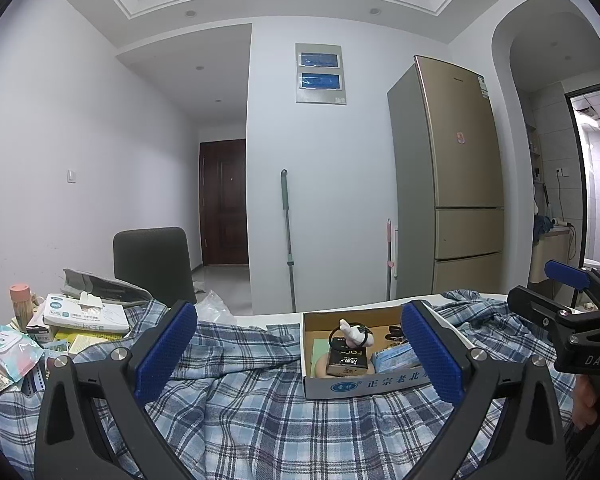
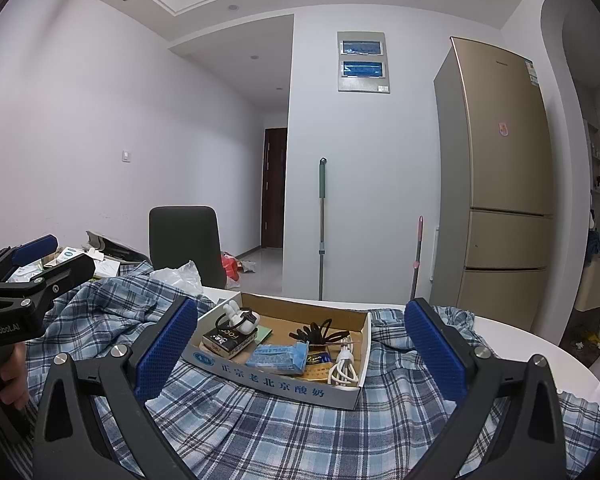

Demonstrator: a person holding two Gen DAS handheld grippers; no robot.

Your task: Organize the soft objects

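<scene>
A blue plaid cloth [image 1: 260, 412] lies rumpled over the table, also in the right wrist view [image 2: 284, 428]. On it sits a shallow cardboard box [image 1: 364, 386] [image 2: 284, 380] holding a small white figure [image 2: 240, 316], black hair ties [image 2: 320, 332], a blue tissue pack [image 2: 276, 356] and a white cable [image 2: 344, 364]. My left gripper [image 1: 300, 356] is open and empty above the cloth, just left of the box. My right gripper [image 2: 300, 348] is open and empty, straddling the box from the near side. Each gripper shows at the edge of the other's view.
A pile of tissue packs and wipes [image 1: 80, 316] sits at the table's left, with a pink-lidded jar [image 1: 20, 300]. A dark chair [image 1: 152, 264] stands behind the table. A gold fridge [image 1: 456, 176] and mop handles [image 1: 288, 240] stand by the far wall.
</scene>
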